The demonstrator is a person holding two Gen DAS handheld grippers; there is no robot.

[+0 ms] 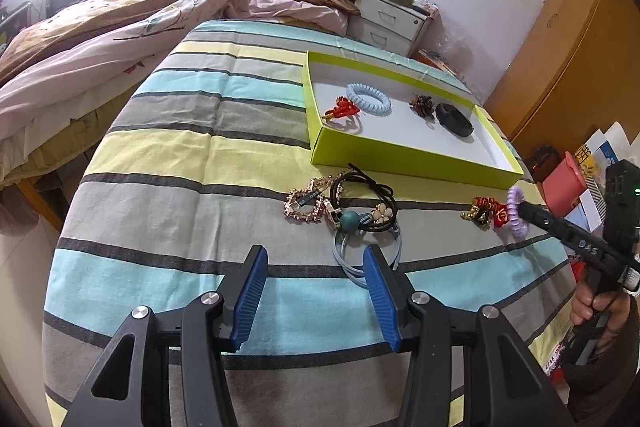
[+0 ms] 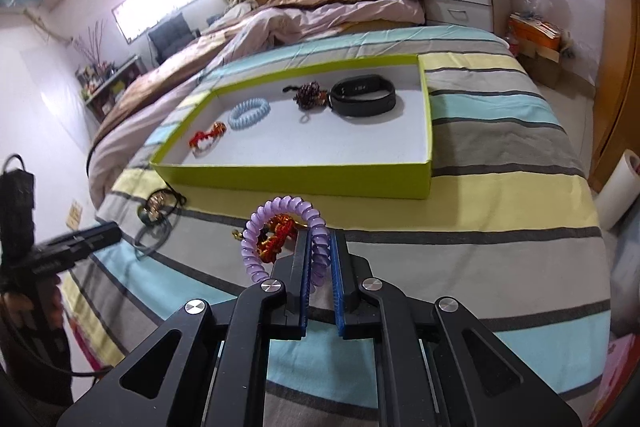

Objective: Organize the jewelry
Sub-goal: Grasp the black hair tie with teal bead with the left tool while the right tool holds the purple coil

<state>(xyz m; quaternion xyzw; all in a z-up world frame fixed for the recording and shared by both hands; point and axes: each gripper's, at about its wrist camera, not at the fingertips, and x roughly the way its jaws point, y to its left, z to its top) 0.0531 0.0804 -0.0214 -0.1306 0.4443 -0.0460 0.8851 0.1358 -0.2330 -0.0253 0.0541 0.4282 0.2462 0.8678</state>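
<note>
Here the right gripper (image 2: 320, 247) is seen pinching the purple coil hair tie (image 2: 280, 227), its blue pads pressed together on one side of the ring. The rest of the ring stands free over the striped bedspread (image 2: 500, 267), just in front of the green tray (image 2: 280, 183). A red knotted ornament (image 2: 276, 239) lies inside the ring, touching it or nearly so. If the tie is lifted straight up, the ornament could be snagged by the coils and dragged along, then dropped short of the tray. Only a narrow bite of springy coil is held, so the tie could also be squeezed out of the pads on the way.

To the left of that spot, the left gripper (image 1: 316, 287) is held spread wide with nothing between its pads, above a tangle of bands and bracelets (image 1: 344, 207) that also lies in front of the tray. These pieces overlap, so several could be pulled up at once.

Inside the tray, a red tie (image 2: 206, 139), a blue coil tie (image 2: 249, 113), a brown scrunchie (image 2: 308, 95) and a black wristband (image 2: 362, 95) are already laid out. The near wall of the tray could be clipped by a low carry, and the tray shoved across the soft bedding.
</note>
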